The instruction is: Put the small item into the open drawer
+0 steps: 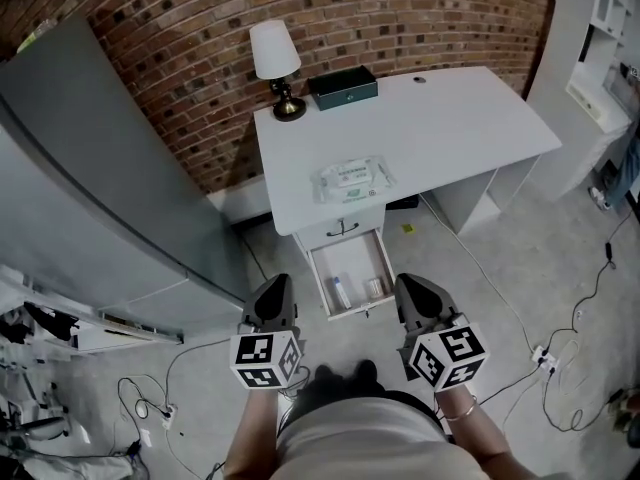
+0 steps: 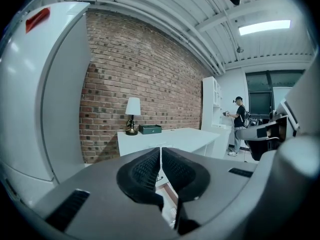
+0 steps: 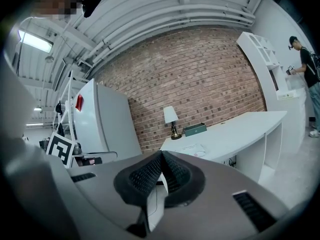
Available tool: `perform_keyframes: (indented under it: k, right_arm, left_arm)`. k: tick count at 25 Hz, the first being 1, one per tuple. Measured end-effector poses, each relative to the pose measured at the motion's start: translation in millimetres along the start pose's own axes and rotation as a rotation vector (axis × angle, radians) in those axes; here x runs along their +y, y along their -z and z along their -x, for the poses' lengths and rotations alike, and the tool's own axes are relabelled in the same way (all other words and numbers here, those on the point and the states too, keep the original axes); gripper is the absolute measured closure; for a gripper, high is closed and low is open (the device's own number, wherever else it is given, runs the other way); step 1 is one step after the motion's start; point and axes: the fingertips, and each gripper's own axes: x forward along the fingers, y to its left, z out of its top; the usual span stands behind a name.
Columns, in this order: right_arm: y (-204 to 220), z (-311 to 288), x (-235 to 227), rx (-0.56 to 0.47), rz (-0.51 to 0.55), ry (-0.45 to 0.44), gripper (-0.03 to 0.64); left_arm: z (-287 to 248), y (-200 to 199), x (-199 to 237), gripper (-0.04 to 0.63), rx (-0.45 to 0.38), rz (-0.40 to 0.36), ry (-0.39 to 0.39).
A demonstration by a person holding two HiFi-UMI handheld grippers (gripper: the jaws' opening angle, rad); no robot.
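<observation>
The left gripper (image 1: 274, 290) and the right gripper (image 1: 416, 290) are held side by side in front of the person, each pointing towards the desk (image 1: 470, 118). In the left gripper view the left gripper's (image 2: 160, 153) jaws are pressed together with nothing between them. In the right gripper view the right gripper's (image 3: 161, 157) jaws are likewise closed on nothing.

The drawer (image 1: 320, 278) stands pulled out from the desk front. It sits between the two grippers and just ahead of their tips, lower than both. The small item (image 1: 342, 291), a slim pale tube, lies inside the drawer, nearer the left gripper. A second small pale object (image 1: 375, 288) lies in the same drawer, nearer the right gripper. Neither gripper touches them.

Further ahead of the grippers, on the desk top just beyond the drawer, lies a flat packet (image 1: 353, 178). Well beyond that, at the far edge against the brick wall (image 1: 400, 18), a lamp (image 1: 277, 63) stands beside a green box (image 1: 343, 87). Both are ahead of the left gripper more than the right.

To the left of the left gripper stands a tall pale cabinet (image 1: 90, 168). Cables (image 1: 560, 368) trail over the floor (image 1: 520, 268) to the right of the right gripper. A person (image 3: 307, 54) stands by white shelves far off to the right gripper's right.
</observation>
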Motion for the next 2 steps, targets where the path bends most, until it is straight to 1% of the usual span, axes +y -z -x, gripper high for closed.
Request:
perform_keyframes:
  k: [2]
  right_arm:
    - [0.4, 0.4, -2.3, -0.001, 0.000, 0.000, 0.611]
  left_arm:
    - [-2.3, -1.6, -4.4, 0.566, -0.006, -0.011, 0.008]
